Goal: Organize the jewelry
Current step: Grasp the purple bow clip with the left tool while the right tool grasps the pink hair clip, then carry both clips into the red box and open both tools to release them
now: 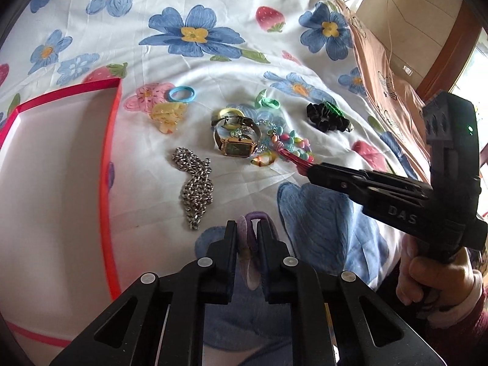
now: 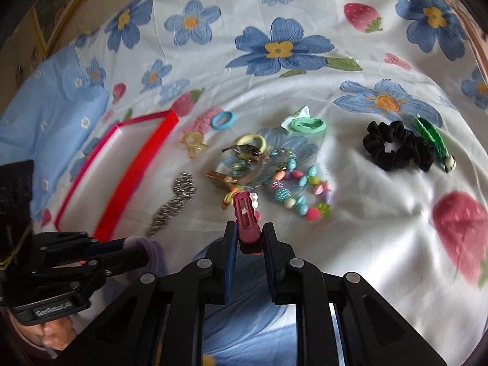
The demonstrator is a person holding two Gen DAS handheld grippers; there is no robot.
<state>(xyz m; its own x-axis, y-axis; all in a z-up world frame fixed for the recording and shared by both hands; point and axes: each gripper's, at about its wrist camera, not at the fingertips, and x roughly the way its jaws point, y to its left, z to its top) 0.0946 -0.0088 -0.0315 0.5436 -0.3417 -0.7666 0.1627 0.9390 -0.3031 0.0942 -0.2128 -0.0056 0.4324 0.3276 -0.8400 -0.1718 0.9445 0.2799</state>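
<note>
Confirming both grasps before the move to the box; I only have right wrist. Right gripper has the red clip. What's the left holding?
Observer: In left wrist, the left gripper is shut on purple hair ties, pinched between its fingers.
Operator: Gold thing in the pile is blurred here. What is it?
Observer: A watch: square gold case, dark green dial, face up between the silver chain and the bead bracelet.
</note>
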